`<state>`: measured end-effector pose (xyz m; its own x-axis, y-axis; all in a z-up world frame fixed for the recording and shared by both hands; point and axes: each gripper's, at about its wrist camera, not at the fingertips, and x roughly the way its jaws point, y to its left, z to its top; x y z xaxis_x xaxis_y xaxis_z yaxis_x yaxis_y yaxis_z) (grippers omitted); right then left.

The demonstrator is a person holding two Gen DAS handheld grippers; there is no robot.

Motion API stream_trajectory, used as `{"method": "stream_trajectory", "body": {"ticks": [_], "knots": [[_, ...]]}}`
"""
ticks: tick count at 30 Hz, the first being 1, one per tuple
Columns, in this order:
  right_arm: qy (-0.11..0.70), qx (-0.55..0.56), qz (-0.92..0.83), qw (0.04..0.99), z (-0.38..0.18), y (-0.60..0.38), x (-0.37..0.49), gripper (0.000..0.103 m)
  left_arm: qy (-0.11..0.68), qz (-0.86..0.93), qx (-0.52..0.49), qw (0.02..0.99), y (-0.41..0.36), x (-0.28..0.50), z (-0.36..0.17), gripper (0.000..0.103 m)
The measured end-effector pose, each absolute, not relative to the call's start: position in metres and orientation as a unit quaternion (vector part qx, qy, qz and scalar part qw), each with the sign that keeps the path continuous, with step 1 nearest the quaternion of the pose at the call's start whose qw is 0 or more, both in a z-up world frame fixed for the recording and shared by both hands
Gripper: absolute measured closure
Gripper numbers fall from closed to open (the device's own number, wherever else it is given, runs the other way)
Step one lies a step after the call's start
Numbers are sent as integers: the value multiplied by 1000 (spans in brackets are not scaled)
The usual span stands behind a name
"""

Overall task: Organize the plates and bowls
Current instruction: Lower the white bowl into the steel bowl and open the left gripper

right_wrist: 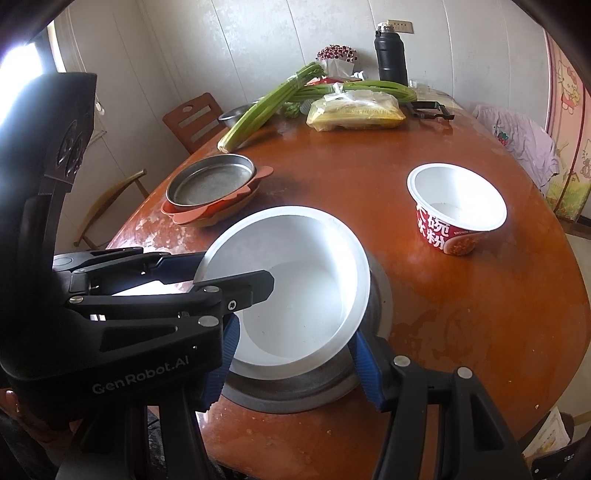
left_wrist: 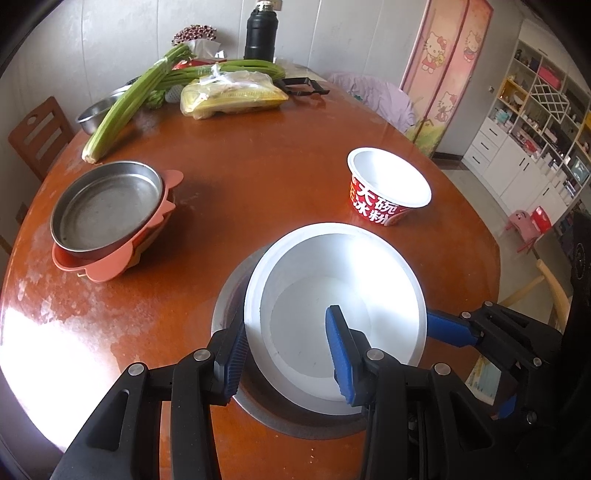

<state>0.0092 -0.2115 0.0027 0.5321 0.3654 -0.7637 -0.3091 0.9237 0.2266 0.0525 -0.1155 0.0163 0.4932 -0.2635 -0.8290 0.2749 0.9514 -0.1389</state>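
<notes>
A white bowl (left_wrist: 332, 266) (right_wrist: 295, 251) hangs tilted in the mouth of a steel bowl (left_wrist: 295, 424) (right_wrist: 295, 397) on the brown table's near side. My left gripper (left_wrist: 288, 352) (right_wrist: 232, 274) is shut on its left wall, one finger inside and one outside. My right gripper (right_wrist: 295, 350) pinches the bowl's near edge from outside; one of its fingers (left_wrist: 447, 326) touches the rim. Whether the white bowl rests on the steel one I cannot tell. A red-and-white paper cup bowl (left_wrist: 388, 184) (right_wrist: 456, 195) stands empty further right. At left, a steel plate (left_wrist: 107, 206) (right_wrist: 212, 181) tops pink plates (left_wrist: 107, 267) (right_wrist: 207, 218).
Far end of the round table (left_wrist: 258, 166): celery (left_wrist: 122, 107), a bagged food pack (left_wrist: 232, 96), a black flask (left_wrist: 260, 33) and a small steel bowl (left_wrist: 92, 114). Wooden chairs (left_wrist: 38, 133) stand at the left edge. Bare tabletop lies between the stack and the cup bowl.
</notes>
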Motion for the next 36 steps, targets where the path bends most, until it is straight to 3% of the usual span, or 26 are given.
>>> {"method": "stream_trajectory", "body": {"ticks": [36], "knots": [[456,15,183,871,-9,-207,17,43,495,-155,-4,855,-111,62,-1,61]]}}
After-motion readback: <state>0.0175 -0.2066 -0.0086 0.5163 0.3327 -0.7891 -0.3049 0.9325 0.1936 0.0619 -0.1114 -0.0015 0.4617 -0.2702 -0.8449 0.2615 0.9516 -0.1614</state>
